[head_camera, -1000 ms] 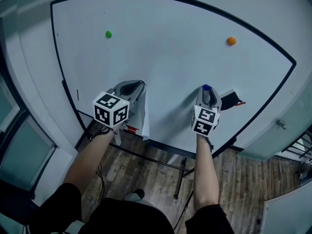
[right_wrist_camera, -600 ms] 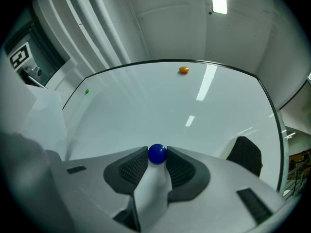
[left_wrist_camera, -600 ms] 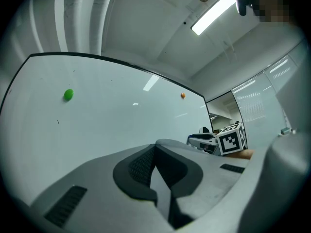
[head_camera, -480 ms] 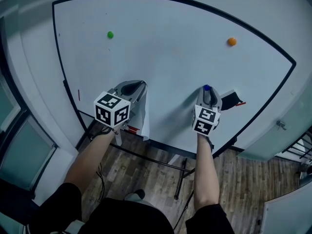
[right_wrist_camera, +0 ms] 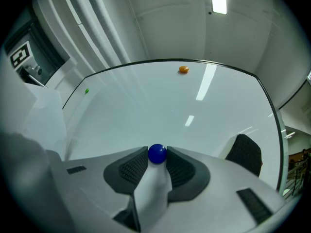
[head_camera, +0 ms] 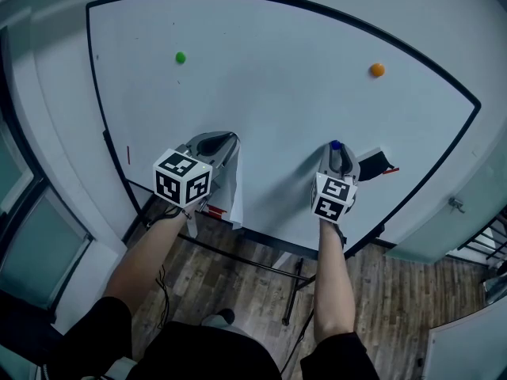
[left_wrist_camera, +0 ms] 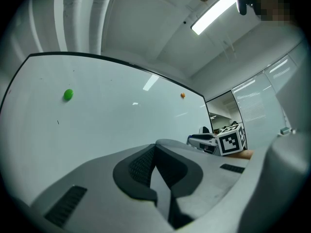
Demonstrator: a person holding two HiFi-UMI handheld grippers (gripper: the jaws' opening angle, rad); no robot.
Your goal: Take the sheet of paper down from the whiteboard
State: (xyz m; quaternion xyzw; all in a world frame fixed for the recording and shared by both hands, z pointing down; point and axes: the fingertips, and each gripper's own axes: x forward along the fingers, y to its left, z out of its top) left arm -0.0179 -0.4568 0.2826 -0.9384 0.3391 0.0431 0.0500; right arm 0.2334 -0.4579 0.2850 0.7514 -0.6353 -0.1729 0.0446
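both forearms [head_camera: 146,253] [head_camera: 333,279] outstretched — left fingers [left_wrist_camera: 137,167] pinch paper [head_camera: 235,198], right fingers [right_wrist_camera: 133,169] clamp blue magnet [right_wrist_camera: 157,153].

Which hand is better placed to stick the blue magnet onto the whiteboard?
Right. The right gripper pinches the blue magnet at its tips, facing bare whiteboard; the left gripper is shut on the sheet of paper.

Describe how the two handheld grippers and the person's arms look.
Both the left gripper and right gripper have smooth light-grey moulded bodies with two jaws, each lined with a black ribbed pad. Each carries a white cube printed with black square markers. The person wears black short sleeves; a thin dark cable hangs by the left forearm.
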